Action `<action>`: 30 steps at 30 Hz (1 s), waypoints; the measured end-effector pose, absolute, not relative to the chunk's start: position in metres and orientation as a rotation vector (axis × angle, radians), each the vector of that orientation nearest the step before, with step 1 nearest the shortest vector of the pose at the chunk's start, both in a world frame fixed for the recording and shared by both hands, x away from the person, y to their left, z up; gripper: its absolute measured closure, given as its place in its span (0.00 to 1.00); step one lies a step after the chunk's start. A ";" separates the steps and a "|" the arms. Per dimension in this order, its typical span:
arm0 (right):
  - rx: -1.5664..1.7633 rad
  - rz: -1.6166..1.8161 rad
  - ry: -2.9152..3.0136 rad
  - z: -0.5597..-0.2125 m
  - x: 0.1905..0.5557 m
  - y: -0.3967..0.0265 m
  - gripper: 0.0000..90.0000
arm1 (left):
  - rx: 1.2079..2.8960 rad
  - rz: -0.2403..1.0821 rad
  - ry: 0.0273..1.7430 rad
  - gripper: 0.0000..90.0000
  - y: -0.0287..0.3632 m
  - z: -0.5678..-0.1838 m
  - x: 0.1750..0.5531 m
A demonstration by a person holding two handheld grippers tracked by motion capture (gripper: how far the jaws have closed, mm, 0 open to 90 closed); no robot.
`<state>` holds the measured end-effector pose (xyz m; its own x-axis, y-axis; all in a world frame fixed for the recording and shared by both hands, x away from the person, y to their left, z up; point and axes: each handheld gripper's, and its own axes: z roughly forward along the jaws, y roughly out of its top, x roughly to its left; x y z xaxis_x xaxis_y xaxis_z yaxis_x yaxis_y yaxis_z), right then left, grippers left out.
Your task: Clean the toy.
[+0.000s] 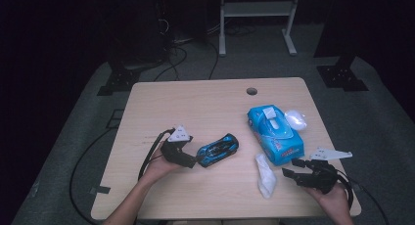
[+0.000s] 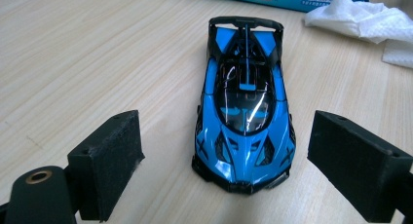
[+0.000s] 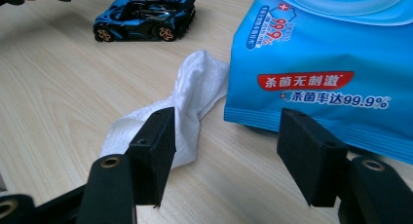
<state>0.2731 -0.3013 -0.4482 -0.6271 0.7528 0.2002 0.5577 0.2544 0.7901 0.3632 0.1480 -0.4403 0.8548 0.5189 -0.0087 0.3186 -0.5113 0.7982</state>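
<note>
A blue and black toy car stands on the wooden table left of centre. My left gripper is right at its nose. In the left gripper view the car sits between the two pads of the left gripper, with a gap on each side; the jaws are open. A crumpled white wipe lies by a blue wipes pack. My right gripper is open just right of the wipe. Seen from the right gripper, the wipe lies past its left jaw and the pack ahead on the right.
A white rounded object rests beside the pack's far right corner. The table has a cable hole near its far edge. Cables trail off the table's left side. A metal frame stands on the floor beyond.
</note>
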 end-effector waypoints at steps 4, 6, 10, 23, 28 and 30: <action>1.230 1.313 2.299 -0.448 0.272 -0.303 0.43 | 2.152 0.292 0.613 0.13 0.151 -0.441 0.361; 1.226 1.313 2.299 -0.448 0.272 -0.303 0.43 | 2.153 0.294 0.612 0.13 0.153 -0.441 0.361; 1.222 1.321 2.297 -0.448 0.272 -0.303 0.42 | 2.142 0.295 0.618 0.13 0.156 -0.441 0.358; 1.225 1.333 2.283 -0.448 0.270 -0.306 0.42 | 2.134 0.294 0.629 0.13 0.165 -0.444 0.351; 1.225 1.337 2.280 -0.448 0.269 -0.307 0.42 | 2.129 0.295 0.633 0.13 0.169 -0.445 0.347; 1.226 1.341 2.274 -0.448 0.269 -0.308 0.42 | 2.123 0.294 0.637 0.13 0.171 -0.446 0.346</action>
<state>0.2694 -0.3080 -0.4479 -0.6234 0.7547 0.2046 0.5441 0.2307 0.8067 0.3456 0.1713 -0.4455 0.8407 0.5410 -0.0224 0.3341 -0.4857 0.8078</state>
